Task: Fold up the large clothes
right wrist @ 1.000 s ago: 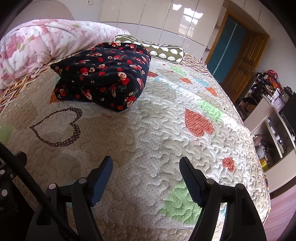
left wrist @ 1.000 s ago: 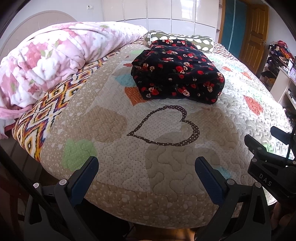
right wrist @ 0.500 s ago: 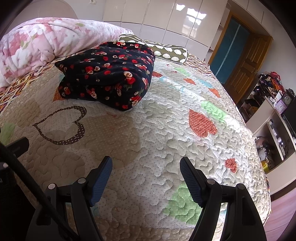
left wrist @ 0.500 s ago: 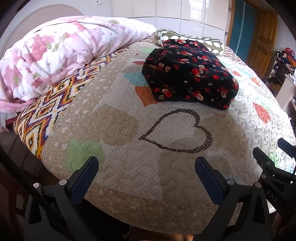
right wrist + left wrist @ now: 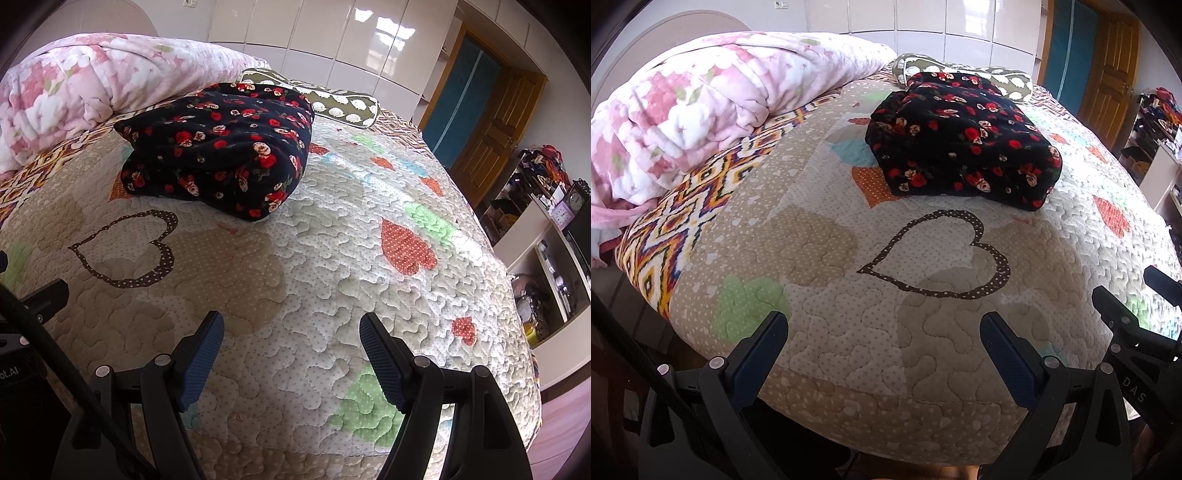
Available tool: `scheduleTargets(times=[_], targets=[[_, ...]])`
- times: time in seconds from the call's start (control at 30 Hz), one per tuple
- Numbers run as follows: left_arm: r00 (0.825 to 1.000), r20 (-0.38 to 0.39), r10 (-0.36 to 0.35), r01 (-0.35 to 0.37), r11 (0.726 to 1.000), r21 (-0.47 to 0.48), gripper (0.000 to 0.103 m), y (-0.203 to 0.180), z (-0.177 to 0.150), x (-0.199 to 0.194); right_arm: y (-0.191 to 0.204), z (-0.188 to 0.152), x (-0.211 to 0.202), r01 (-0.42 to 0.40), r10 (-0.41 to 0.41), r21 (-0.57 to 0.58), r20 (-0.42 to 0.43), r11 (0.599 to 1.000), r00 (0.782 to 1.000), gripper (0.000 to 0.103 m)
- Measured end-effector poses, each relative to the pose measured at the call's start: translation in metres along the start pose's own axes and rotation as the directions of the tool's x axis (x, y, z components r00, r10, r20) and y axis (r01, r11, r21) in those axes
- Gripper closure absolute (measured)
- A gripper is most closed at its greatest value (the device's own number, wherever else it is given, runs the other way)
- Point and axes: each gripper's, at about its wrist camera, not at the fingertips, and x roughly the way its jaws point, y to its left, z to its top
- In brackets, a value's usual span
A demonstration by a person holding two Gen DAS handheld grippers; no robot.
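Note:
A black garment with red and white flowers (image 5: 964,144) lies folded into a thick bundle on the quilted bedspread (image 5: 827,280), beyond a brown heart outline. It also shows in the right wrist view (image 5: 221,147), at upper left. My left gripper (image 5: 882,332) is open and empty, above the near edge of the bed, well short of the garment. My right gripper (image 5: 291,332) is open and empty, also over the near part of the bed. Part of the right gripper shows at the right edge of the left wrist view.
A rolled pink floral duvet (image 5: 701,107) lies along the left side of the bed. A green patterned pillow (image 5: 343,99) sits behind the garment. White wardrobes and a wooden door (image 5: 491,125) stand at the back. Cluttered shelves (image 5: 546,229) are at the right.
Both views have drifted a little to the left and nearer the garment, which now sits further right in the left wrist view. Both grippers stay open and the garment has not moved.

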Motion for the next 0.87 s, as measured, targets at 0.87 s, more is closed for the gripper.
scheduleTargets(times=[0.87], targets=[[1.000, 0.003, -0.010, 0.010, 1.000, -0.006, 0.000, -0.0002, 0.0022, 0.0058, 0.0029, -0.0016, 0.0085, -0.032, 0.032, 0.005, -0.028, 0.999, 0.999, 0.023]])
